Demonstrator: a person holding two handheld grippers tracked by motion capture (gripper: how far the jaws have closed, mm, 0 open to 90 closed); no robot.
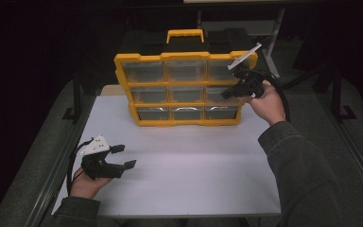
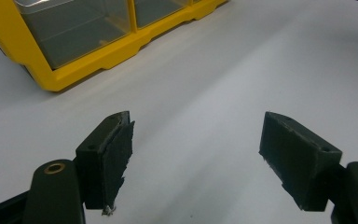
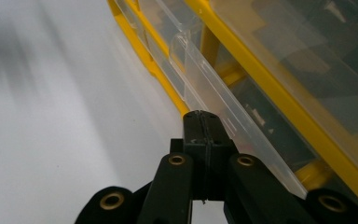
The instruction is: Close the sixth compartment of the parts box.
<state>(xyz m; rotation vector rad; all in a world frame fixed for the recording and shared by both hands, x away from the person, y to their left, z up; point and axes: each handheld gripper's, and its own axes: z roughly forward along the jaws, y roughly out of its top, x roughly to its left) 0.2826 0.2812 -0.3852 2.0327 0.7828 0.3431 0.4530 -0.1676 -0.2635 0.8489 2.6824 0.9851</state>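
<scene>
A yellow organizer (image 1: 123, 75) with three rows of clear drawers stands upright at the back of the white table (image 1: 194, 161). My right gripper (image 1: 227, 93) is at the right-hand drawer of the middle row. In the right gripper view its jaws (image 3: 205, 121) are shut with nothing between them, the tip right beside a clear drawer front (image 3: 200, 65); I cannot tell if it touches. My left gripper (image 1: 127, 156) is low over the table's front left, open and empty. Its pads (image 2: 116, 149) stand wide apart, aimed toward the organizer's bottom corner (image 2: 98, 58).
A yellow carry handle (image 1: 185, 34) tops the organizer. Black cables trail from both grippers. Metal frame rails run along the table's left and right sides. Bare white tabletop lies between the left gripper and the organizer.
</scene>
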